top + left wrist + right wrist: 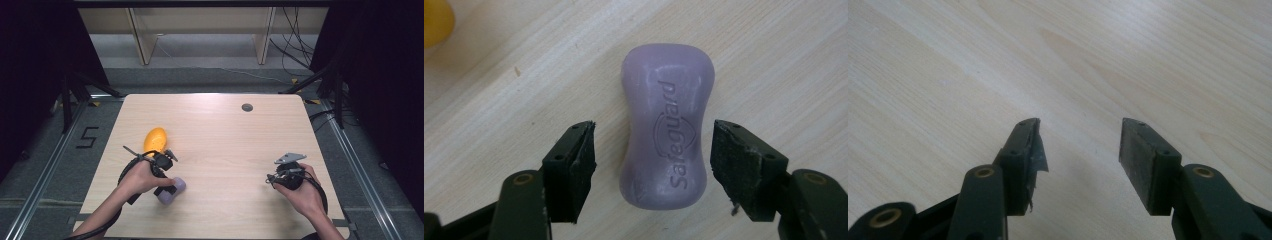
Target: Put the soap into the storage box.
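Left jaws: spread apart, one pad on each side of the soap, a sliver of table showing between each pad and the bar, so not squeezing it

Left gripper (653, 150): pointing down at the table near the front left edge; in the high view (167, 186) the person's left hand is wrapped round it

Soap: a lilac, waisted bar of soap with "Safeguard" pressed into the top (667, 125), lying flat on the table, its lower half sitting right between the left jaws; from above (172, 190) it pokes out just past the left hand

Right jaws: also apart, just bare wood between them

Right gripper (1080, 150): over on the right side of the table, well apart from the soap, held in the person's right hand (289, 175)

Yellow thing: a smooth orange-yellow, egg-shaped object (155, 139) lying just behind the left hand, near the soap but not touching; a bit of it peeks into the top left corner of the left gripper view (436, 21)

Table: light wooden tabletop (225, 140) with a small dark round hole cover (247, 107) near the far edge
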Demonstrator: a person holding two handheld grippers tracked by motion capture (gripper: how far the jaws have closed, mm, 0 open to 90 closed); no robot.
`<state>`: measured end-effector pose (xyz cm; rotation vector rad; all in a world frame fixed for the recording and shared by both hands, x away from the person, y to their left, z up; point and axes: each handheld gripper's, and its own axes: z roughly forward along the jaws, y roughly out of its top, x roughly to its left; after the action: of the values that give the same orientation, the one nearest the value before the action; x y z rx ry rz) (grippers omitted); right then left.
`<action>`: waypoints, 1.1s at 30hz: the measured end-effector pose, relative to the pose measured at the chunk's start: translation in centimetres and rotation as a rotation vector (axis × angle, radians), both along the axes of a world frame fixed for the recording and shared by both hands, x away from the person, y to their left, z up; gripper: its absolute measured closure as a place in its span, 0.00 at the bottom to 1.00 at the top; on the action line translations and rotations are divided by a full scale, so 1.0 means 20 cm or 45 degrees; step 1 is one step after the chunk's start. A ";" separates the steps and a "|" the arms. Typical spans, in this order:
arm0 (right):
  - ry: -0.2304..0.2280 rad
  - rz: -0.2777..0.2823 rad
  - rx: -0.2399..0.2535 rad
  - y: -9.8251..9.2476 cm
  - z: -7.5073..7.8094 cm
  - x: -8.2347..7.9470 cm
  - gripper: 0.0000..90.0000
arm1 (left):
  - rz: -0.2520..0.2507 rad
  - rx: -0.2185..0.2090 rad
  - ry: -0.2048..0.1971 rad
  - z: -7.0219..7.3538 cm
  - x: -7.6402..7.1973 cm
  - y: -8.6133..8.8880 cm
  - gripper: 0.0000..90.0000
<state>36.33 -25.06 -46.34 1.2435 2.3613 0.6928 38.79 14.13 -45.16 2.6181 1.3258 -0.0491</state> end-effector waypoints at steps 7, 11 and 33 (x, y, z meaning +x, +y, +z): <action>-0.001 0.004 0.000 0.00 0.00 0.00 0.56 | -0.033 0.061 0.032 -0.02 0.04 -0.04 0.38; -0.003 0.004 0.000 0.00 0.00 0.00 0.56 | -0.054 0.102 0.065 -0.04 0.04 -0.06 0.39; 0.003 0.018 -0.013 0.01 -0.01 0.00 0.56 | -0.057 0.172 0.086 -0.13 0.04 -0.13 0.48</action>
<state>36.42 -24.88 -46.46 1.2251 2.3750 0.6836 39.65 11.61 -47.67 2.7821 1.3367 -0.0576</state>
